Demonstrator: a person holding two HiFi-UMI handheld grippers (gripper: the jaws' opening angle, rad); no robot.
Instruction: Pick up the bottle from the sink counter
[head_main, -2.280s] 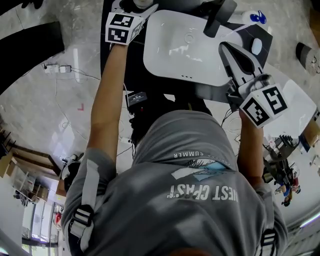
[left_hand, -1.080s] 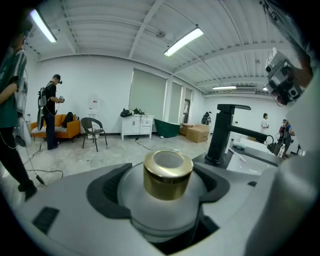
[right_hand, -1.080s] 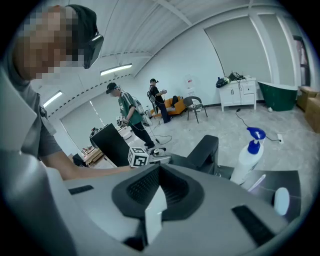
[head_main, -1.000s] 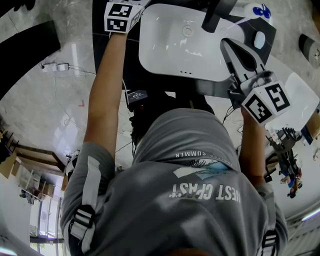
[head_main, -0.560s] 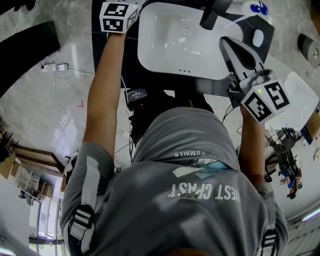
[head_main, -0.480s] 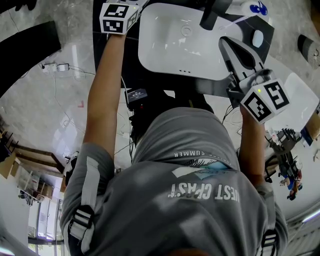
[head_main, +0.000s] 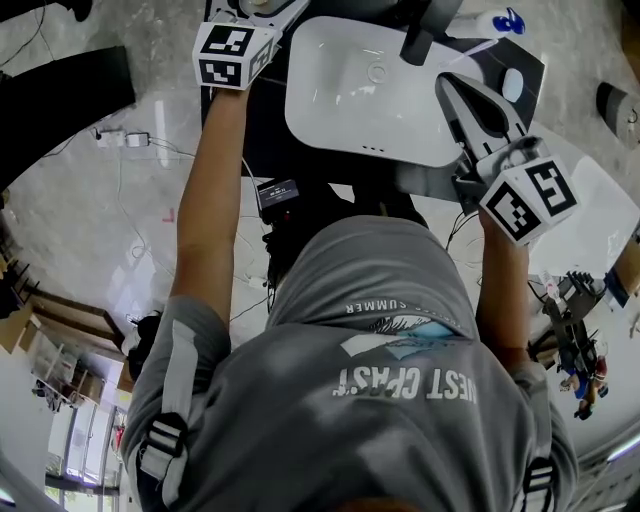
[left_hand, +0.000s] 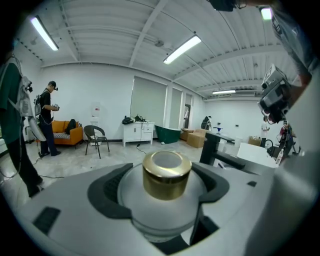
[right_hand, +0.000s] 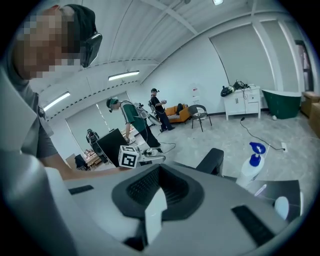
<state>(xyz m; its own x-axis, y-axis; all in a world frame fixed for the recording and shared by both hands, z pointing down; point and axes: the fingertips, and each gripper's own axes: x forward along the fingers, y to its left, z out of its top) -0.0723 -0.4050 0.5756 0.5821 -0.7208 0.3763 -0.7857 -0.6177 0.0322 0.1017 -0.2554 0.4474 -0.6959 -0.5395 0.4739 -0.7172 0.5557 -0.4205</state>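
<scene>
Orange sofa, dark chair beside it; white cabinet, green bathtub along wall

Head view: from overhead, steeply down past the person's back onto the sink at upper centre. Left gripper view: level, very close behind the bottle, facing a large room. Right gripper view: level across the counter; left gripper and spray bottle shared with head view.

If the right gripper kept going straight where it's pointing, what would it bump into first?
Most likely the black faucet, which stands just beyond the right gripper and its jaws, by the white sink. Height is hard to judge, so it might pass beside or over it.
</scene>
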